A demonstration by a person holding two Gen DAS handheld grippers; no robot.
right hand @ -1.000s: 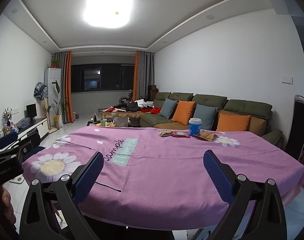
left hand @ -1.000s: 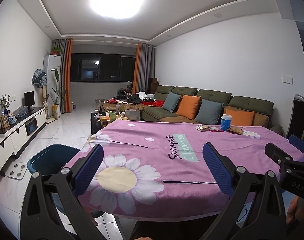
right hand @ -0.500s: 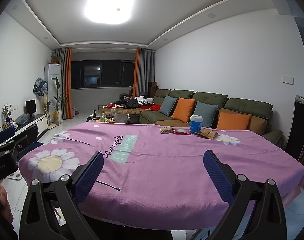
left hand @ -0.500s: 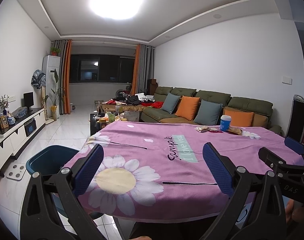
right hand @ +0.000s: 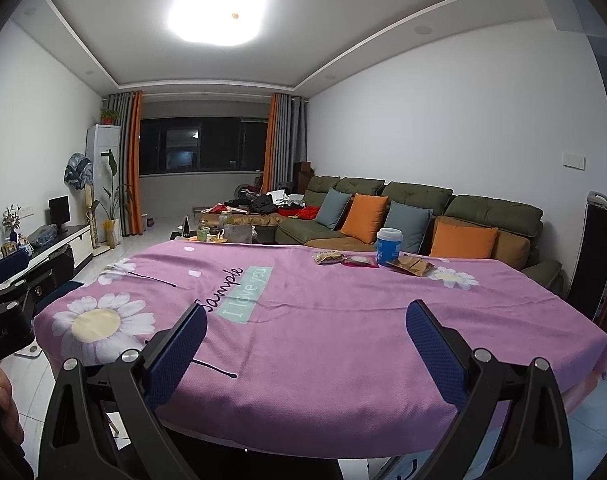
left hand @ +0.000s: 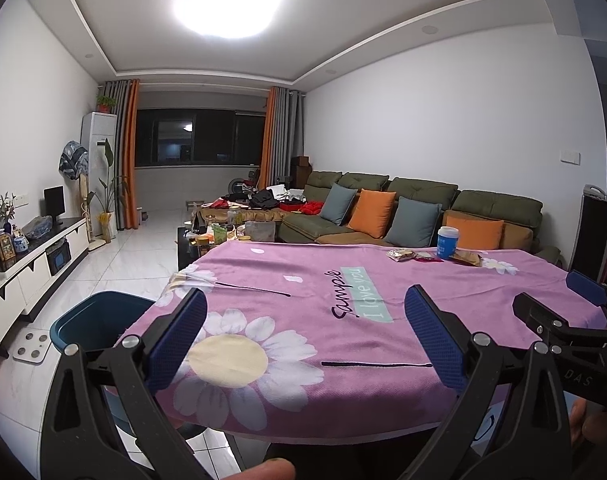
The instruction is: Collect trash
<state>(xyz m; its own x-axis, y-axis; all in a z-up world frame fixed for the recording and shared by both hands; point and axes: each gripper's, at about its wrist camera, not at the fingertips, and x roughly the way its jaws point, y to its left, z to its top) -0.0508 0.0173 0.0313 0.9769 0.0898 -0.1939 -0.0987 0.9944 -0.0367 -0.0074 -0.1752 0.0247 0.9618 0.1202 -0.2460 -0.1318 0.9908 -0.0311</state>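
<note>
Pink cloth printed with white daisies covers the desk, and the trash sits in a short row at its far right edge, in front of the green sofa. The row runs left to right along that far edge: a crumpled snack wrapper at the left end, a flat dark red packet just beside it, a blue cup with a white lid standing upright, and a brown wrapper at the right end, lying flat with its long axis pointing from the cup toward the near right. From the left wrist view the same row appears at the far right: snack wrapper, red packet, cup, brown wrapper.

The right tool hovers over the near edge of the desk with its blue-padded fingers spread wide apart and nothing between them, well short of the trash. The left tool hangs over the near left corner, its fingers likewise wide apart and empty. A dark teal bin stands on the tiled floor just beside the desk's left side.
</note>
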